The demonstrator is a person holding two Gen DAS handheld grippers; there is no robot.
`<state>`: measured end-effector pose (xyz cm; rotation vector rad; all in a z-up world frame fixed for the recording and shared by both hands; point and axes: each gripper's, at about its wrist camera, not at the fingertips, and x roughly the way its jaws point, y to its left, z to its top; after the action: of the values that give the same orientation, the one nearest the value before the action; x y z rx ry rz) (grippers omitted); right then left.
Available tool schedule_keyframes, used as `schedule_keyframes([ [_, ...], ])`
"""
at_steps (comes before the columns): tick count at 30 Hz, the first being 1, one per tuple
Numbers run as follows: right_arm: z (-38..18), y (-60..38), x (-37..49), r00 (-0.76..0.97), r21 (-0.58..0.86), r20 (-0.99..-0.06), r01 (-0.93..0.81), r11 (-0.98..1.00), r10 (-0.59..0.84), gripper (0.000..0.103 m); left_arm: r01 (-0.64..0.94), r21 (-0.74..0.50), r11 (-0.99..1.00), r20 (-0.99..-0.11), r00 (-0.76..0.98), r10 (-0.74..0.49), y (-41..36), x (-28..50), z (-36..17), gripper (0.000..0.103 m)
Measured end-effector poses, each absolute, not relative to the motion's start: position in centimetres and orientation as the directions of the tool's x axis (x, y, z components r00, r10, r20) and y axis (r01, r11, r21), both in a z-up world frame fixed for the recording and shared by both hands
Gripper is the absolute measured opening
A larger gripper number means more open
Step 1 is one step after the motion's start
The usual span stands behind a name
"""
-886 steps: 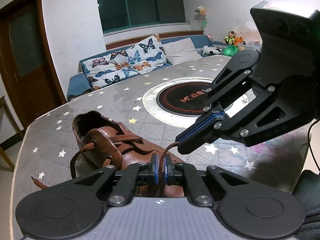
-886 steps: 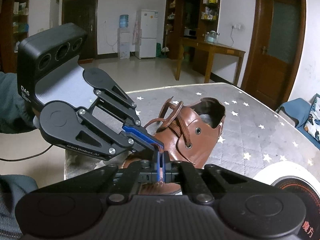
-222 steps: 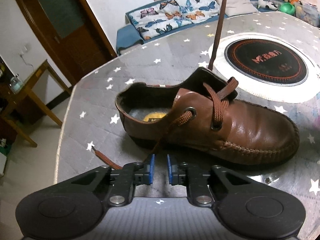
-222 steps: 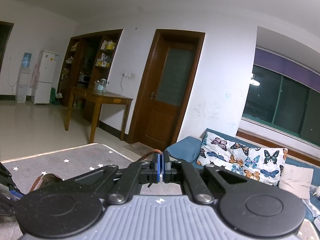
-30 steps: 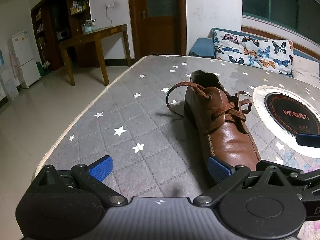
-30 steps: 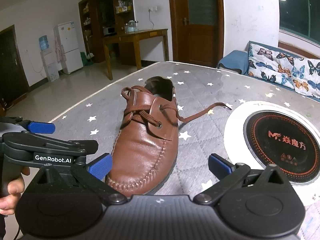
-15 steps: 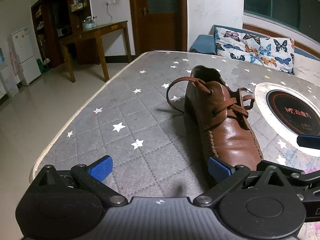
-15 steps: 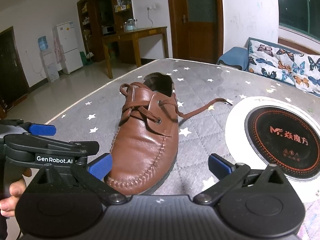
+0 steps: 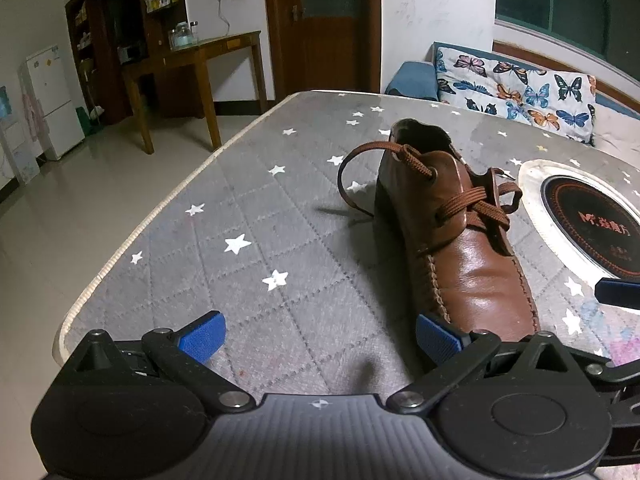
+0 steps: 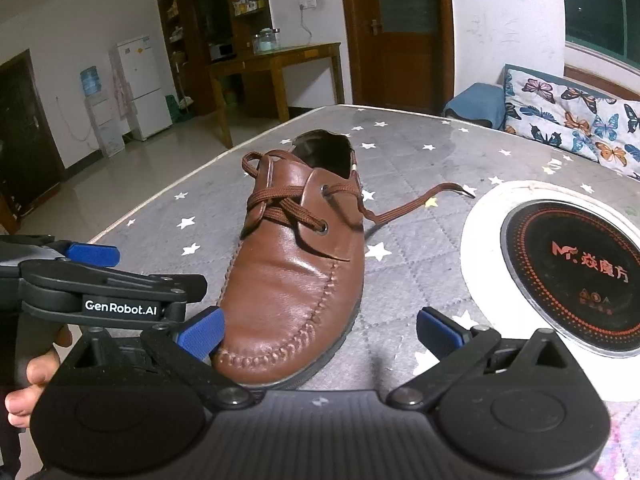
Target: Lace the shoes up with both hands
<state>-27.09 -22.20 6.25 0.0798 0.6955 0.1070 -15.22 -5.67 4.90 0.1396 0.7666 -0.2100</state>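
A brown leather shoe (image 9: pixel 460 240) (image 10: pixel 296 264) lies on the grey star-patterned table, toe toward me, with brown laces crossed through its eyelets. One lace end (image 9: pixel 352 176) loops off the shoe's left side; the other lace end (image 10: pixel 416 204) trails on the table toward the round hob. My left gripper (image 9: pixel 320 332) is open and empty, just in front of the toe and left of it. My right gripper (image 10: pixel 320 332) is open and empty, with the toe between its jaws' line of sight. The left gripper (image 10: pixel 96 280) shows at the left of the right wrist view.
A round black induction hob (image 10: pixel 576 268) in a white ring sits in the table right of the shoe. The table edge (image 9: pixel 132 236) runs along the left. A sofa with butterfly cushions (image 9: pixel 520 88) stands behind, a wooden desk (image 10: pixel 276 64) and door further back.
Both grippers have stayed open and moved slightly closer to the shoe's toe. The shoe and laces have not moved.
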Motion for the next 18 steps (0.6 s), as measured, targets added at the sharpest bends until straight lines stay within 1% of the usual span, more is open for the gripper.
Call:
schedule_keyframes([
  [18, 6.0, -23.5, -26.6, 0.755, 0.115, -0.645, -0.055, 0.992, 0.116, 0.103, 0.239, 0.052, 0.970, -0.695, 0.706, -0.136, -5.6, -14.0, 4.6, 0.103],
])
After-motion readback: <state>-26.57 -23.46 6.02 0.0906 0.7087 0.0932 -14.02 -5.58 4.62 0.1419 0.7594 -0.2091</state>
